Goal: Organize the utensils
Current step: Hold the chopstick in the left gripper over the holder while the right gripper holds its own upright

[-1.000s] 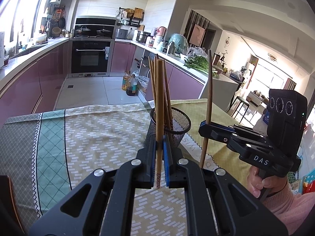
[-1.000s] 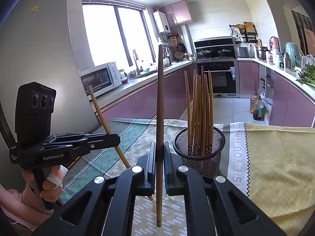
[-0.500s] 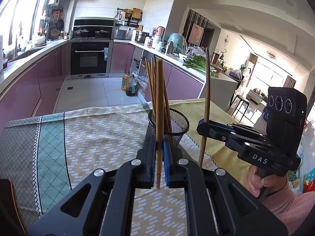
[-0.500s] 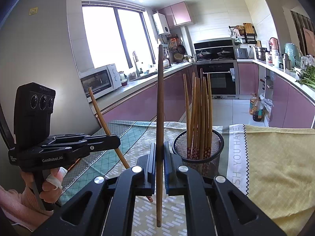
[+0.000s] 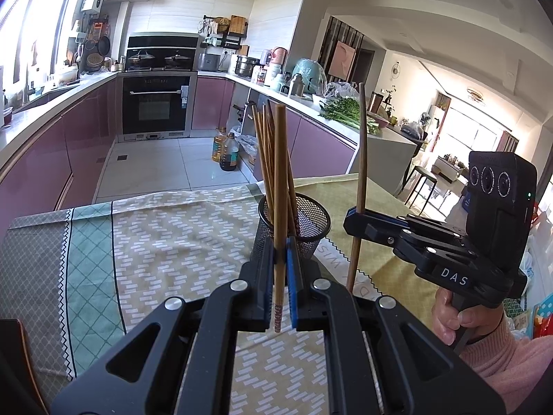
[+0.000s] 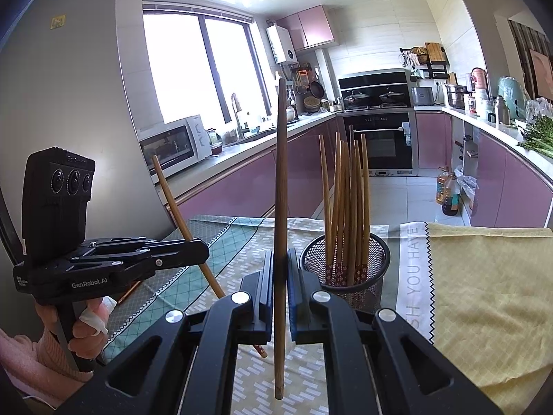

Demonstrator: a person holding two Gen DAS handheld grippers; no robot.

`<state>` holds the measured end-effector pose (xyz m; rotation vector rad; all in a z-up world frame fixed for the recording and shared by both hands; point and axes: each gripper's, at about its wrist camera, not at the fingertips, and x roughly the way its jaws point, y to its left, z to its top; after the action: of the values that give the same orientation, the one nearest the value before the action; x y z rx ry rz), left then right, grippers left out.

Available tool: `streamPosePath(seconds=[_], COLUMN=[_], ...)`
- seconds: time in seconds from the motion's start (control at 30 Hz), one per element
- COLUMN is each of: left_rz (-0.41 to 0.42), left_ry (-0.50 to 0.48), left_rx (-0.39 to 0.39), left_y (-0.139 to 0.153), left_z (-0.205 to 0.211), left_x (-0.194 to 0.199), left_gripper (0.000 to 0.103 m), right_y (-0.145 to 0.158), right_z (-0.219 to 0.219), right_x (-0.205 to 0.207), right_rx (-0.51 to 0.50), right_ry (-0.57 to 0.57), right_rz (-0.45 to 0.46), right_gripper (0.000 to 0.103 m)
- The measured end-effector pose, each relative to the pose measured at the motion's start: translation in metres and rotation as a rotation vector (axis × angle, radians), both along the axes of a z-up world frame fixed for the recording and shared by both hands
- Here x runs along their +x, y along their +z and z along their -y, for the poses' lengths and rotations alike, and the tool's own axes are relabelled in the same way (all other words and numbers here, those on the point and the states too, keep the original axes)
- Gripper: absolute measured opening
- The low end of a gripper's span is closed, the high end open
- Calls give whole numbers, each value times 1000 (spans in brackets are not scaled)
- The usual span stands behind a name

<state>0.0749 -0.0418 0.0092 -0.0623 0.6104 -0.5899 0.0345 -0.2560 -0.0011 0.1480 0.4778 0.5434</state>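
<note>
In my left wrist view, the left tool (image 5: 280,269) clamps one chopstick (image 5: 280,190) upright before one mesh holder (image 5: 311,214); in my right wrist view, the right tool (image 6: 280,283) clamps a second chopstick (image 6: 281,207) beside that holder (image 6: 345,263), which contains roughly eight chopsticks.

The mesh cup's (image 5: 311,214) base sits hidden behind the left gripper's fingers (image 5: 266,276); chopsticks' (image 6: 345,207) lower ends blur behind mesh; the tabletop (image 6: 484,276) runs past the frame edge.

Wooden chopsticks (image 6: 347,207) upright in mesh cup (image 6: 345,269) — 2 more held vertical.
</note>
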Motion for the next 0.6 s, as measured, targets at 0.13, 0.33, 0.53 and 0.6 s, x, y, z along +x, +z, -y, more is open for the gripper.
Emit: streamPosePath(seconds=[0.13, 0.33, 0.53, 0.6], left_rz=[5, 7, 14, 17], left_ry=[-5, -13, -20, -23], left_rx=[2, 3, 8, 8], left_y=[2, 3, 4, 5], left_z=[1, 1, 4, 3], left_x=[0, 2, 2, 2], left_gripper=[8, 8, 8, 8], right_y=[0, 2, 2, 2], right_z=[-1, -2, -2, -2], right_x=[0, 3, 3, 4], right_rx=[-1, 3, 3, 4], right_ry=[-2, -4, -4, -4], right_rz=[2, 5, 6, 6], right_gripper=[6, 6, 6, 6])
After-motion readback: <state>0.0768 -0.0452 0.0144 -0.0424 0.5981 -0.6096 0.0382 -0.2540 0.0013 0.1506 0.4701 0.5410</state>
